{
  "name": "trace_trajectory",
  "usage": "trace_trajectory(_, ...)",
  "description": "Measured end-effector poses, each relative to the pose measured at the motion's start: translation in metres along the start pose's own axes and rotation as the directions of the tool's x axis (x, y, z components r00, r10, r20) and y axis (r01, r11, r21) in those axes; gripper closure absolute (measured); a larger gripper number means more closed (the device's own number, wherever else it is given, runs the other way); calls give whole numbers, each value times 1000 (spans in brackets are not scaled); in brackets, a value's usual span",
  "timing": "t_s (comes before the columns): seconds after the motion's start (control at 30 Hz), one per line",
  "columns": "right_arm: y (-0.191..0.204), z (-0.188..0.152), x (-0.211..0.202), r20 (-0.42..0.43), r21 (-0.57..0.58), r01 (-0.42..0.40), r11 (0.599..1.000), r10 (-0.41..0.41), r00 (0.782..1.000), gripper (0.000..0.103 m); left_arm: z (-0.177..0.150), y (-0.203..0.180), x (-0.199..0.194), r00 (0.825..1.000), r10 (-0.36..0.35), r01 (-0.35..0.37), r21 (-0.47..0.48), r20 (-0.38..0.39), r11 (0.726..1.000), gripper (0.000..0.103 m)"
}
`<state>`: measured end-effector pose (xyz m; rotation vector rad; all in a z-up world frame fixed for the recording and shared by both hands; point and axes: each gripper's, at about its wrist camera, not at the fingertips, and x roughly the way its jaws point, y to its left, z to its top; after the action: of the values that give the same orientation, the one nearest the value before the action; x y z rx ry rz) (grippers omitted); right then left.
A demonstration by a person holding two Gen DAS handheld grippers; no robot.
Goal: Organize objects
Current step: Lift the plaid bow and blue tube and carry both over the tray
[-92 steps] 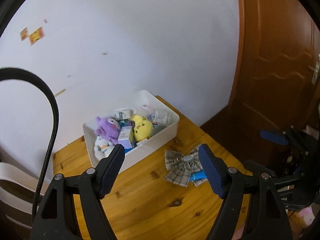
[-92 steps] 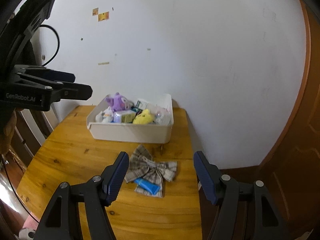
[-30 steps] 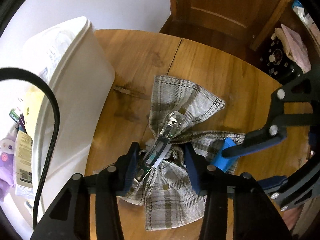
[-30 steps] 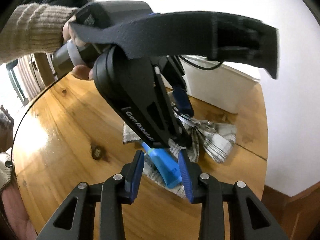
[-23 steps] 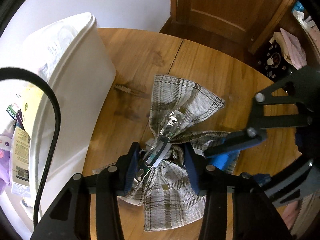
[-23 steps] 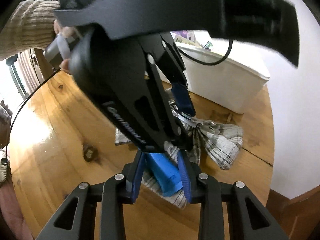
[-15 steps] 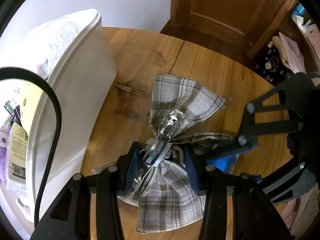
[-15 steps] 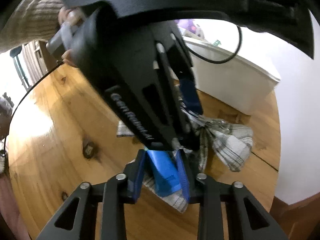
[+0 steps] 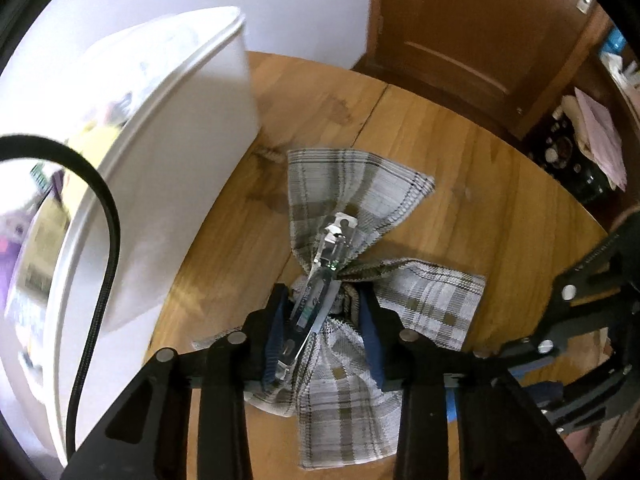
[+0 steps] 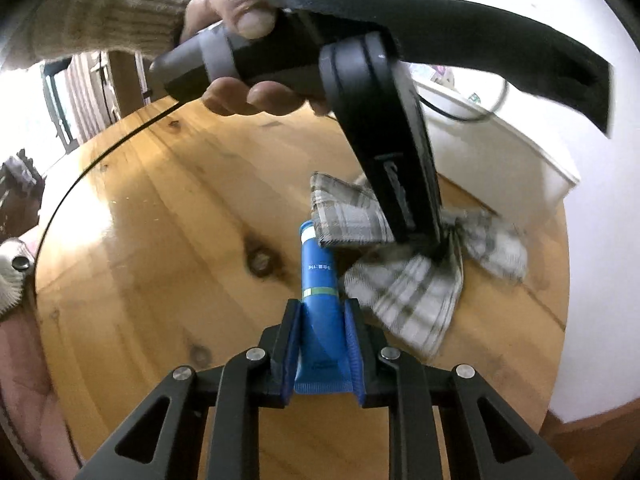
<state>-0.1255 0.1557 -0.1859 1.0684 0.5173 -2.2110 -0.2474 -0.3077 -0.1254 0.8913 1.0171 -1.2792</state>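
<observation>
While clamped at its gathered knot by the left gripper (image 9: 324, 330), grey plaid woven fabric bow (image 9: 360, 208) with shiny metal clip (image 9: 326, 272), over knotty glossy pine table (image 10: 160, 220) beside smooth white plastic bin (image 9: 160, 168). Soft blue plastic tube (image 10: 318, 280) pinched flat-end in right gripper (image 10: 322, 354).

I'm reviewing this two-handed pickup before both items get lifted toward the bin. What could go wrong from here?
1. The left gripper is shut on the plaid bow at its knot, with its metal clip between the fingers; the smooth clip may slip.
2. The bow's wing overlaps the blue tube near its cap, held by the right gripper; separate lifts could drag each other.
3. The white bin sits close; loose wings may catch its rim.
</observation>
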Motion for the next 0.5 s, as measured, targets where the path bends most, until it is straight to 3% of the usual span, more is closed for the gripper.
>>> trace_trajectory(0.07, -17, 20, 20, 8, 36, -17, 999, 17, 1000, 81, -8, 1, -2, 1000, 12, -12, -45, 1, 999, 66)
trace_trajectory(0.23, -2, 21, -13, 54, 113, -46, 993, 40, 998, 81, -33, 5, -12, 1000, 19, -16, -182, 16, 983, 68)
trace_trajectory(0.5, 11, 17, -69, 152, 175, -68, 982, 41, 988, 81, -78, 24, -63, 989, 47, 14, -410, 140, 912, 70)
